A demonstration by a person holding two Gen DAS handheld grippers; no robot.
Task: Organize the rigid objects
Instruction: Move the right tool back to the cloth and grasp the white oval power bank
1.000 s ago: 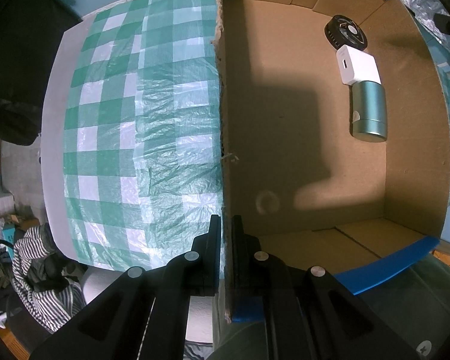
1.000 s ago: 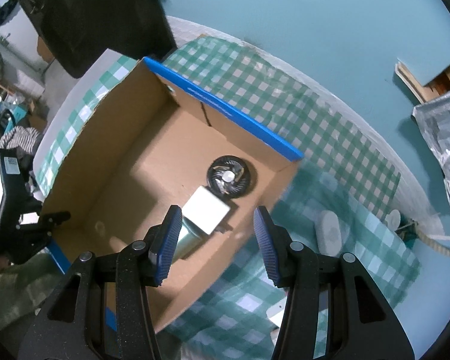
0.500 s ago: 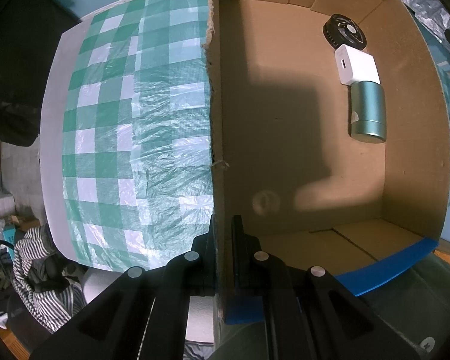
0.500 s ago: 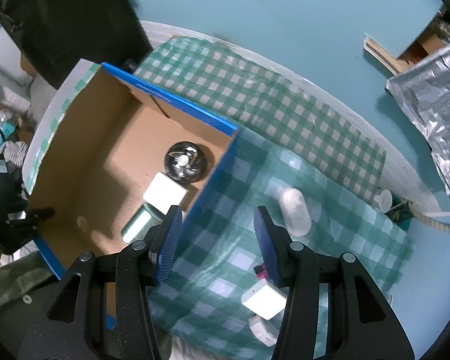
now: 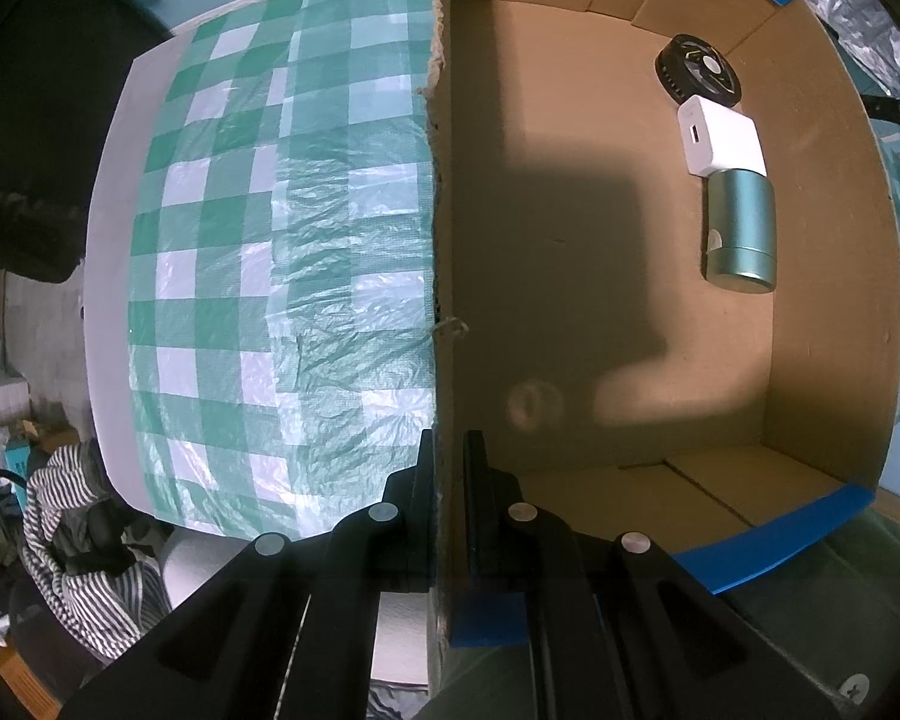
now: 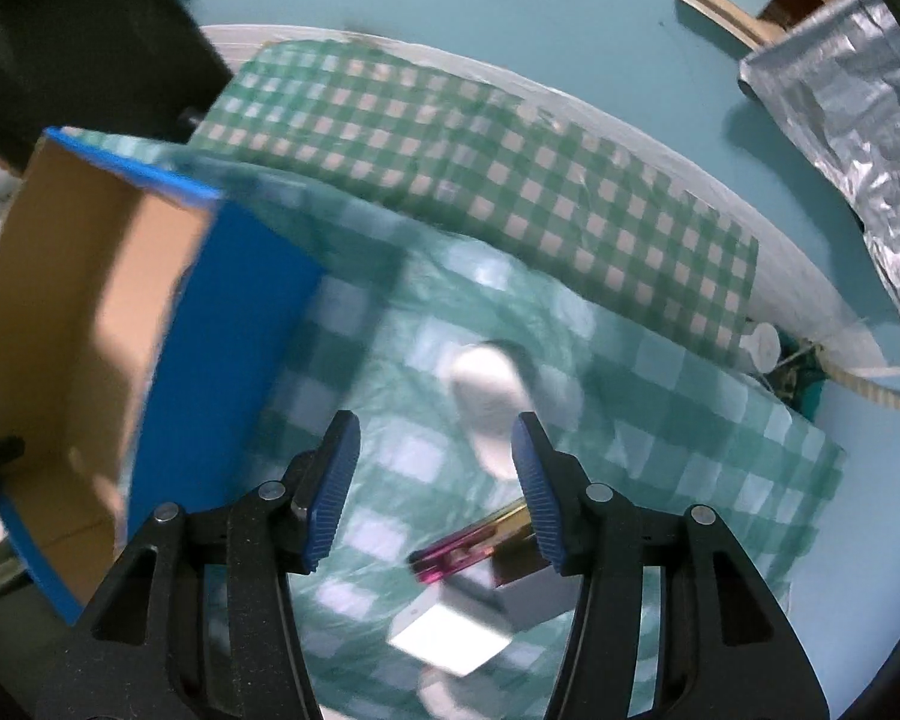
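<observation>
Two grippers in view, both pointing down. Left gripper [image 5: 448, 468] is clamped tight on the side wall of the cardboard box [image 5: 630, 312], one finger inside, one outside, wall pinched btwn them near the box's blue-taped corner.

Inside the box, along the wall opposite that grip: a black round fan [image 5: 697, 68] in the far corner, a white charger block [image 5: 720, 137] touching it, then a teal metal cylinder [image 5: 740, 231] lying on its side, touching the charger. Rest of the box floor is bare cardboard w/ a shadow over it.

Right gripper [image 6: 435, 483] hangs over the green checked cloth [image 6: 510, 192] outside the box, just beside its blue outer wall [image 6: 210, 372]. Its jaws are part-way apart and opening, nothing pinched. A white oval thing [image 6: 489, 396], blurred, lies on the cloth beyond the fingertips, closer to the right-hand finger, not touching either. A pink-and-gold stick-like item [image 6: 474, 540] lies nearer the camera, its far end hidden behind the right-hand pad; contact can't be told. A white box-like item [image 6: 450, 639] sits below that, blurred.
</observation>
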